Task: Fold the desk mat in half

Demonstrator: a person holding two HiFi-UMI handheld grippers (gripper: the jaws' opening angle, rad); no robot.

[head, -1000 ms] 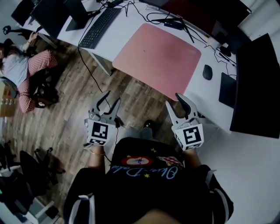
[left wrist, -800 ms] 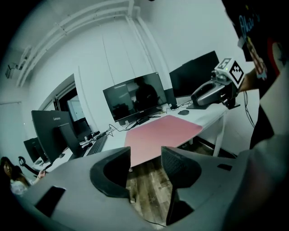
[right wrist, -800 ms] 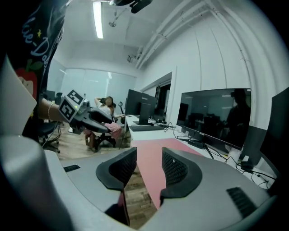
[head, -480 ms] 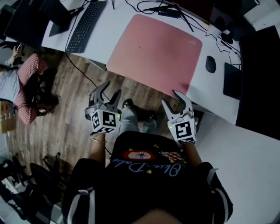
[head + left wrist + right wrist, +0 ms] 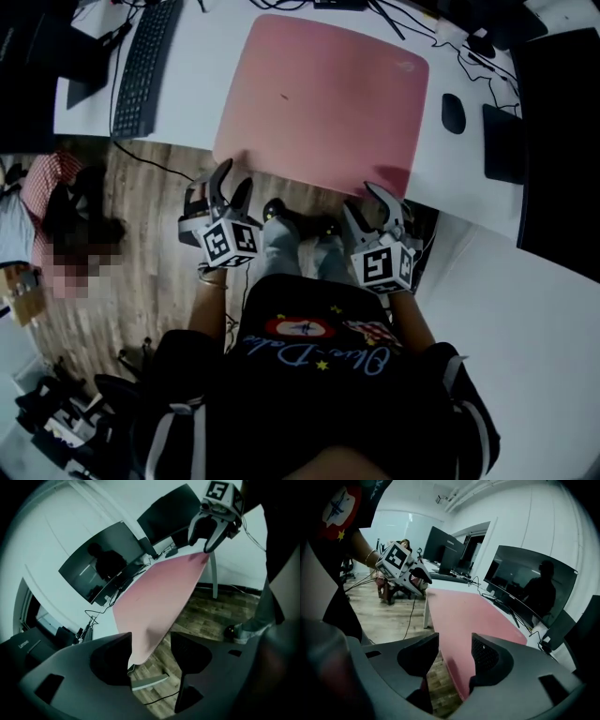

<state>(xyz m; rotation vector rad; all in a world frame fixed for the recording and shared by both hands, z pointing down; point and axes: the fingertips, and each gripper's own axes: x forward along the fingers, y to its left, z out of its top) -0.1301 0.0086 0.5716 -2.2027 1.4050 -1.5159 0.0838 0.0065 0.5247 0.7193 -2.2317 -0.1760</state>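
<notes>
Mat flat on desk, near edge at the desk's front. Left gripper and right gripper at its near corners. Jaws just opening wide, a mat corner between each pair, not pinched.

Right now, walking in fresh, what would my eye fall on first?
The big pink rectangular desk mat dominates, lying flat on the white desk. The grey left tongs and right tongs sit at its two near corners. Both have just been opening, with the mat's edge between their jaws, unpinched.
</notes>
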